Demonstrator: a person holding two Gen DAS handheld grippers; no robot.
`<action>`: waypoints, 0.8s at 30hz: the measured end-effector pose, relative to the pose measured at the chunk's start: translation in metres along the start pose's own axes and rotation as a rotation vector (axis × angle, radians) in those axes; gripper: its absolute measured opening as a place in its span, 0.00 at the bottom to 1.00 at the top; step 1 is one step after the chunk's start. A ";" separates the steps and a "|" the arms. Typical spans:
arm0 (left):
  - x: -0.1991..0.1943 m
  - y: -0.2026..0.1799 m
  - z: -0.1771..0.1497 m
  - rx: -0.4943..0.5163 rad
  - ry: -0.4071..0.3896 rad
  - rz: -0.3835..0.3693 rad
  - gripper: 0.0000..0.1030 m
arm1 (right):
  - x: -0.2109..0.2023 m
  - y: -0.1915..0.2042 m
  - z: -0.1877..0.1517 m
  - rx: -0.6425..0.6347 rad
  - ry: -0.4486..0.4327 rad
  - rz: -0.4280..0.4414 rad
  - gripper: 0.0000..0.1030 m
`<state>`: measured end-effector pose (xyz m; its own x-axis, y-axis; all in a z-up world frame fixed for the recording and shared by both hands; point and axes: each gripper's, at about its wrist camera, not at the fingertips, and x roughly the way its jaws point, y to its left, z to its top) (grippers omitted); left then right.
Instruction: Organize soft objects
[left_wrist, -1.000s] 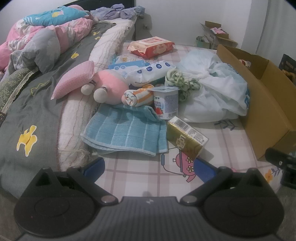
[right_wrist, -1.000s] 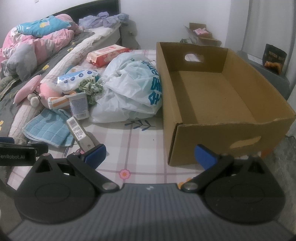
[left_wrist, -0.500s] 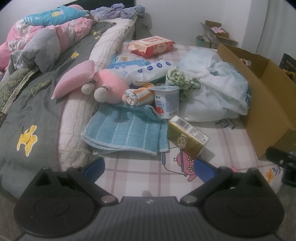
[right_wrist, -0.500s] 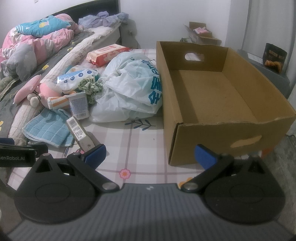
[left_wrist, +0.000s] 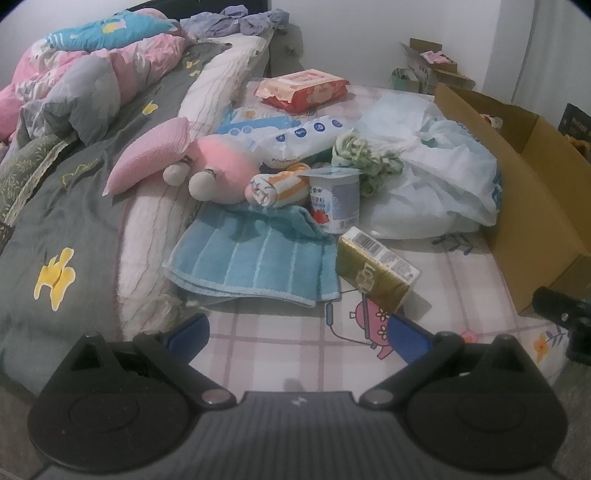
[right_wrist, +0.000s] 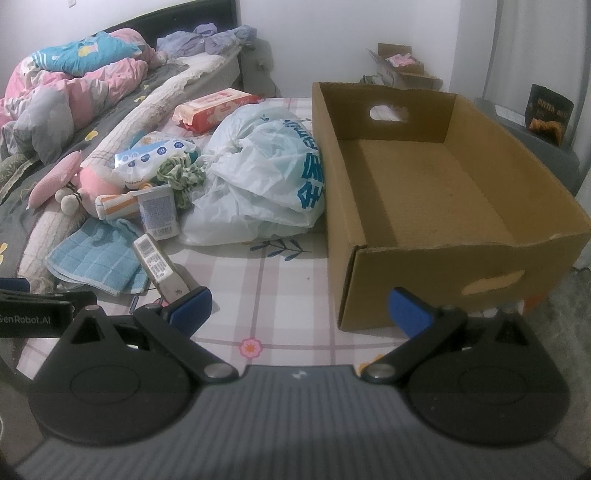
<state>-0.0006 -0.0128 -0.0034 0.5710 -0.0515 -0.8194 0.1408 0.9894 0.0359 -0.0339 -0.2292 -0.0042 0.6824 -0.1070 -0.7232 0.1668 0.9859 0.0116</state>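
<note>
A pile lies on the bed: a folded blue towel (left_wrist: 251, 258), a pink plush toy (left_wrist: 218, 166), a rolled striped cloth (left_wrist: 277, 186), a green scrunchie (left_wrist: 364, 158) and a white plastic bag (left_wrist: 436, 177). An open empty cardboard box (right_wrist: 436, 195) stands to the right of the pile. My left gripper (left_wrist: 299, 332) is open and empty, just short of the towel. My right gripper (right_wrist: 299, 314) is open and empty over the sheet, in front of the box's near left corner. The towel (right_wrist: 96, 258) and bag (right_wrist: 266, 177) also show in the right wrist view.
A yogurt cup (left_wrist: 336, 199), a gold carton (left_wrist: 376, 273), a wipes pack (left_wrist: 295, 140) and a red tissue pack (left_wrist: 303, 88) lie among the soft things. A rumpled quilt (left_wrist: 74, 92) fills the left. Small boxes (right_wrist: 399, 70) stand by the far wall.
Both grippers have edged slightly forward toward the pile and box. Nothing on the bed has moved, and both grippers stay open.
</note>
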 end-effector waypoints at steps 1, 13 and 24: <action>0.000 0.001 -0.001 0.002 0.000 0.002 0.99 | 0.000 0.000 -0.001 0.002 -0.001 0.004 0.99; -0.006 0.050 -0.002 0.009 -0.082 -0.061 0.99 | 0.010 0.032 0.021 -0.006 -0.017 0.206 0.99; -0.013 0.151 0.055 -0.140 -0.243 -0.009 0.98 | 0.040 0.131 0.127 -0.110 -0.078 0.533 0.99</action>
<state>0.0579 0.1296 0.0442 0.7500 -0.0745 -0.6572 0.0434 0.9970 -0.0635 0.1056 -0.1205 0.0565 0.7034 0.4055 -0.5838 -0.2884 0.9135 0.2871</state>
